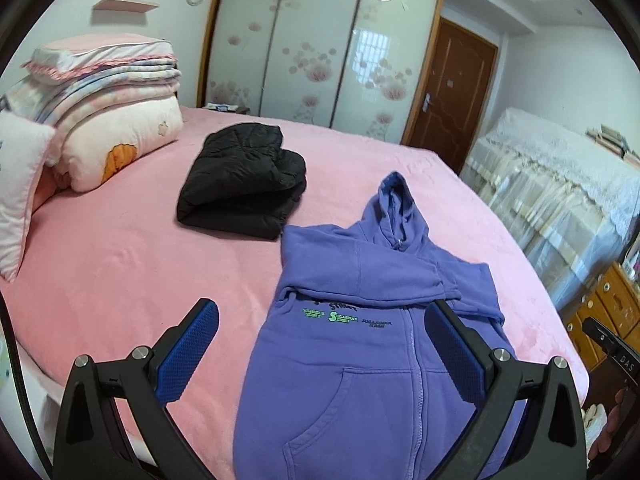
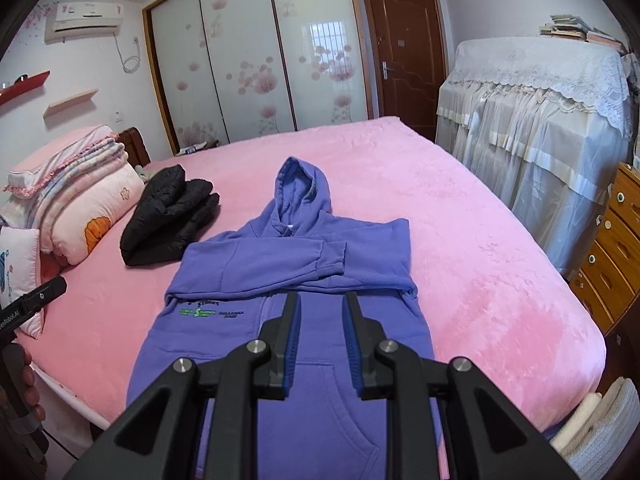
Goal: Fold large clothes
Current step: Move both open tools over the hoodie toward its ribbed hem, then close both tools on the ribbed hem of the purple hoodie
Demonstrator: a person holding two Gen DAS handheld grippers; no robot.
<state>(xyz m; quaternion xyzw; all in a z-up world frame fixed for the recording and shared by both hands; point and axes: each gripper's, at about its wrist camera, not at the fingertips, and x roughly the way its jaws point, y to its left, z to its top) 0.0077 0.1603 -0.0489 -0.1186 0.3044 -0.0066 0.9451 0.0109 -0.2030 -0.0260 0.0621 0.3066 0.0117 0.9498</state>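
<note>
A purple zip hoodie lies face up on the pink bed, hood pointing away, both sleeves folded across the chest. It also shows in the right wrist view. My left gripper is wide open and empty, above the hoodie's lower front. My right gripper is open with a narrow gap, empty, above the hoodie's zip near the pocket. A folded black padded jacket lies further back on the bed, left of the hood, and shows in the right wrist view.
Stacked folded quilts and pillows sit at the bed's head on the left. A lace-covered cabinet and a wooden drawer chest stand right of the bed. A sliding-door wardrobe and a brown door are behind.
</note>
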